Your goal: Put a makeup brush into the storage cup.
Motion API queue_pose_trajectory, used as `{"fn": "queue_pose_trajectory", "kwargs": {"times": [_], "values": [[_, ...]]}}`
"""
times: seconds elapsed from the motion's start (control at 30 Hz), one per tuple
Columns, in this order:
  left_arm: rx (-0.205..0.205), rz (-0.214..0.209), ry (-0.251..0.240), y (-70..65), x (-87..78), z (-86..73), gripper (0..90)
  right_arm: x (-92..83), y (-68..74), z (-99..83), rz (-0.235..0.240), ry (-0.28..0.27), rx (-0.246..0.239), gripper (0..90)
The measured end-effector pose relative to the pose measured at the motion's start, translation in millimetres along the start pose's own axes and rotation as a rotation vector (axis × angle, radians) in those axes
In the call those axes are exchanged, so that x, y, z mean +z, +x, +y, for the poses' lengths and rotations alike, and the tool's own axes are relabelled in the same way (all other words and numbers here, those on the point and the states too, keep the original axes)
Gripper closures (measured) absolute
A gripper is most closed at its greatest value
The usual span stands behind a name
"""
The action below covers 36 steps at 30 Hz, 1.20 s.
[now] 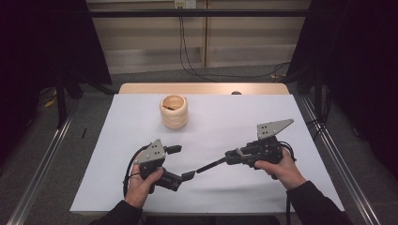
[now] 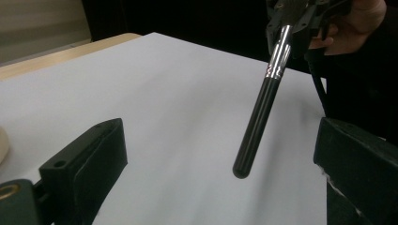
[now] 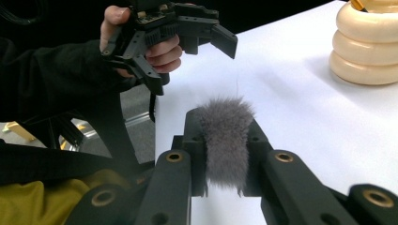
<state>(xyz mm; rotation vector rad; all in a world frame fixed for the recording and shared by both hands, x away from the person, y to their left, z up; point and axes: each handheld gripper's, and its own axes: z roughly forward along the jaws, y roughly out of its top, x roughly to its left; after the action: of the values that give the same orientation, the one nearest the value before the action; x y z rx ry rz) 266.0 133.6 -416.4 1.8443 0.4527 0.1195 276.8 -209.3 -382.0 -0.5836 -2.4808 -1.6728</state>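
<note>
Above bench [image 1: 117, 140] front edge: right gripper [image 1: 232, 157] jaws clamped on brush [image 2: 263, 108] at grey bristle end, handle pointing toward left gripper [image 1: 180, 162]. Left gripper jaws wide apart, nothing between pads; brush handle tip hangs just ahead of them. Handover to right judged done; placing brush into holder [image 1: 174, 111] left. Brush: slim glossy black handle, chrome ferrule, soft fluffy bristles [image 3: 225, 136]. Holder: cream, ribbed stacked-ring shape, upright, well apart. Bench cover white, matte, smooth.

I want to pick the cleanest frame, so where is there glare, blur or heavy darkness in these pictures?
High view: dark corners, evenly lit white table. Left gripper view: bright glare on the brush ferrule, near jaws soft. Right gripper view: grey bristles slightly blurred, foreground out of focus, cream holder brightly lit.
</note>
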Motion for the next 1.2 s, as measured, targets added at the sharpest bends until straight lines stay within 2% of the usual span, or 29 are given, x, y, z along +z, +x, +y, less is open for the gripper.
{"fn": "queue_pose_trajectory", "kwargs": {"times": [0.1, 0.23, 0.47, 0.6, 0.67, 0.77, 0.87, 0.97, 1.2], "values": [[0.001, 0.019, 0.005, -1.8, 0.0, -1.9, 2.1, 1.0, -1.9, 4.2, -0.003, 0.024, 0.010, 77.2], [0.011, 0.018, -0.003, -2.8, 0.1, -2.1, 2.1, 4.9, -3.1, 10.2, -0.004, 0.072, 0.009, 77.2], [0.026, 0.029, 0.012, -5.0, 3.4, -2.9, 2.4, 14.7, -4.0, 20.6, -0.001, 0.158, -0.004, 77.2], [0.043, 0.015, 0.010, -7.0, 4.5, -2.9, 3.4, 18.1, -4.6, 26.0, 0.005, 0.192, -0.004, 77.2], [0.040, 0.007, 0.002, -6.9, 5.6, -3.1, 3.6, 20.8, -4.4, 28.6, 0.017, 0.206, -0.006, 77.2], [0.042, 0.018, 0.015, -7.4, 7.0, -3.1, 3.7, 26.1, -4.2, 32.0, 0.024, 0.233, -0.011, 77.2], [0.041, 0.017, 0.024, -7.8, 9.2, -3.7, 3.9, 31.5, -4.5, 35.9, 0.003, 0.268, -0.012, 77.2], [0.032, 0.008, 0.029, -7.5, 10.6, -4.1, 4.4, 36.3, -6.4, 40.2, 0.003, 0.285, -0.017, 77.2], [0.017, 0.016, 0.043, -7.3, 13.4, -4.2, 5.2, 45.5, -7.1, 46.5, 0.007, 0.357, -0.019, 77.2]]}}
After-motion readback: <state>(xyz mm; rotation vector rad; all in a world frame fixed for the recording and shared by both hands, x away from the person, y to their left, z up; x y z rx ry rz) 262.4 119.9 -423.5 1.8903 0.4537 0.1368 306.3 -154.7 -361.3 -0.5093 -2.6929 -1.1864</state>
